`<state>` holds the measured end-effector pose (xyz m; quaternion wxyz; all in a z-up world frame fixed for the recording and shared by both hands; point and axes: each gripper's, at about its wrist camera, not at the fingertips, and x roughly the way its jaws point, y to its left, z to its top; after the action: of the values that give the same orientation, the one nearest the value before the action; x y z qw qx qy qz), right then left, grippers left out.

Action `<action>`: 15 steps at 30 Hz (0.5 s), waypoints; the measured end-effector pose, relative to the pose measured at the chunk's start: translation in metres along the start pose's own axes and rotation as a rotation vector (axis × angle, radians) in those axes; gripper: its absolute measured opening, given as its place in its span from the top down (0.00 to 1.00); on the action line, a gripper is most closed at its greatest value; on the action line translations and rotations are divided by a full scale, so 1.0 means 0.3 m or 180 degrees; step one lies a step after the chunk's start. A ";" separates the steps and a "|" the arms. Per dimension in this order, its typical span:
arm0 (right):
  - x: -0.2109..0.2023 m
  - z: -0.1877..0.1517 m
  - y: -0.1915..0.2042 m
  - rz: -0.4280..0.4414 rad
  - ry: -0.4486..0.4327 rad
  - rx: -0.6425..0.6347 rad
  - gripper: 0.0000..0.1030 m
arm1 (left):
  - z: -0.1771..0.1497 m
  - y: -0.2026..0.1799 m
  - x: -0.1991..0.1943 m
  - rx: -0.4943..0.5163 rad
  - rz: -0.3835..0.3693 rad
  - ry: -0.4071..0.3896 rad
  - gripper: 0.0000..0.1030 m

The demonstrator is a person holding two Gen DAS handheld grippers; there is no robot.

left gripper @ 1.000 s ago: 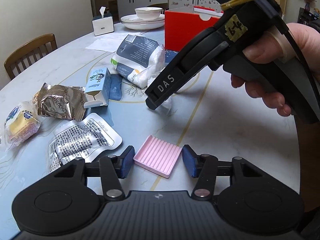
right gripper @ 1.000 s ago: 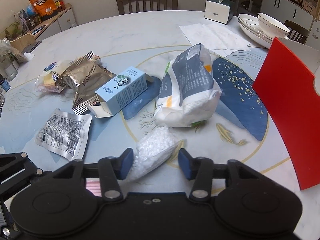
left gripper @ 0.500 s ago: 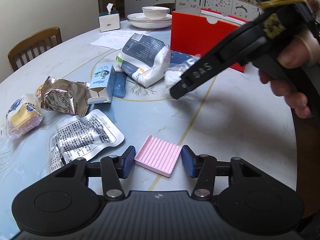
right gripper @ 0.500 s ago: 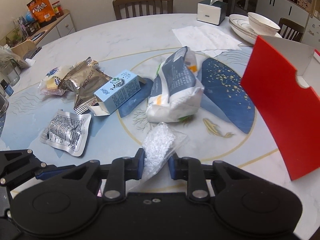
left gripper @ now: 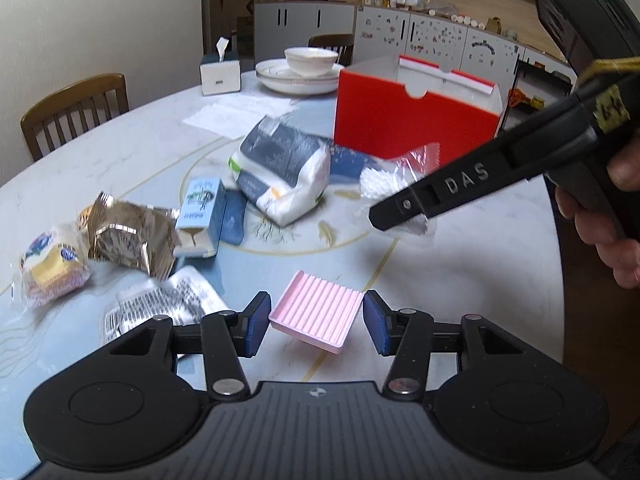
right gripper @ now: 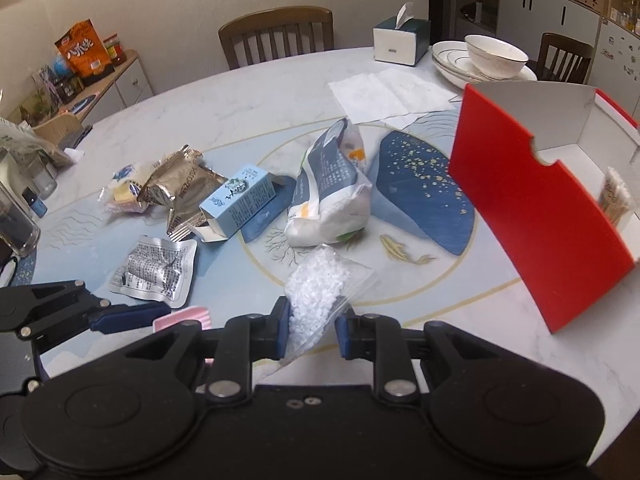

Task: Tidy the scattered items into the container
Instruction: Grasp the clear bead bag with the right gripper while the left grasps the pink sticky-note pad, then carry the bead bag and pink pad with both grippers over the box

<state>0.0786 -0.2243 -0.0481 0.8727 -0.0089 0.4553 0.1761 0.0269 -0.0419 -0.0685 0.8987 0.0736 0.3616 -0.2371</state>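
Both sets of fingers are loaded: right clamped on the bead bag, left pinching the pink tray.

Right gripper (right gripper: 311, 330) has its pads squeezed nearly together on the lower end of the clear bead bag (right gripper: 320, 284), which I hold clear of the table (right gripper: 260, 92), just short of the red box (right gripper: 536, 208), so it can go over the wall and drop inside. My left gripper (left gripper: 315, 323) stands only part closed, because the pink tray (left gripper: 316, 314) is wide; its pads seem to press the tray's two edges, and one corner tilts down as if lifted. I judge that hold less sure. Well left of the box lie the carton (right gripper: 240, 200), foil packet (right gripper: 180, 184) and white pouch (right gripper: 332, 196), still to collect.
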 end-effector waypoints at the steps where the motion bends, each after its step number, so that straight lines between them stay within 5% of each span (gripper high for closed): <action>1: -0.010 -0.001 -0.001 0.0001 -0.0012 0.0000 0.79 | 0.008 -0.004 -0.005 0.0002 0.0002 -0.0019 0.52; 15: -0.190 0.010 -0.084 -0.0016 -0.0210 0.0115 0.79 | 0.168 -0.082 -0.055 0.0065 -0.0105 -0.0283 0.52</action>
<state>0.0590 -0.2644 -0.0045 0.8877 0.0116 0.4294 0.1659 0.0356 -0.0727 -0.0195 0.9091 0.0662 0.3200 -0.2586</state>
